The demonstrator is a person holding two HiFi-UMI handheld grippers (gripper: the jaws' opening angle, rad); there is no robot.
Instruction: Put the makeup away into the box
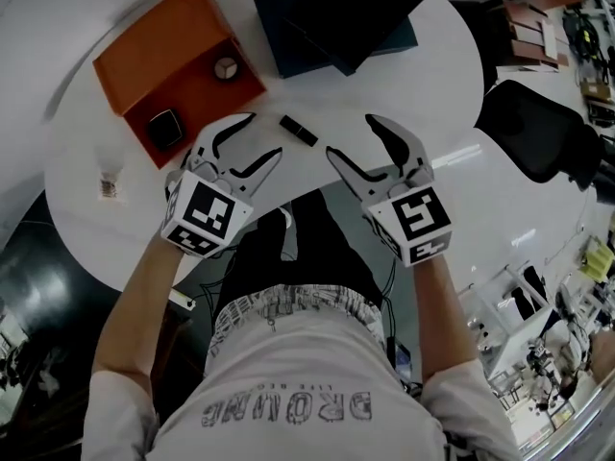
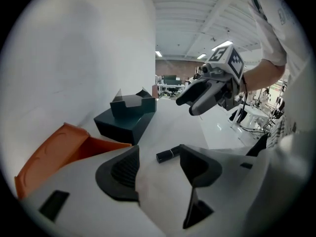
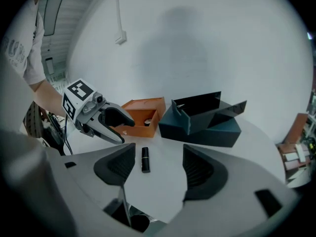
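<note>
On the round worktop [image 1: 432, 84], one lipstick tube [image 1: 298, 130] lies on bare surface between left gripper [image 1: 264, 134] and right gripper [image 1: 350, 134], both released and empty. One orange box [image 1: 163, 46] sits at ten o'clock, and the worktop edge is close at six.

The left claw [image 1: 266, 134] and right claw [image 1: 350, 134] are white, black-padded, each bearing a marker cube [image 1: 204, 214]; the short-sleeved shirt [image 1: 288, 397] looks white with grey lettering.

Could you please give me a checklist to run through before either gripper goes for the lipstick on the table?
1. Lipstick lying free on the table: ok.
2. Left gripper open and empty: ok.
3. Right gripper open and empty: ok.
4. Orange box open, bare floor left inside: ok.
5. Jaws around lipstick: not ok, it lies between the two grippers.
</note>
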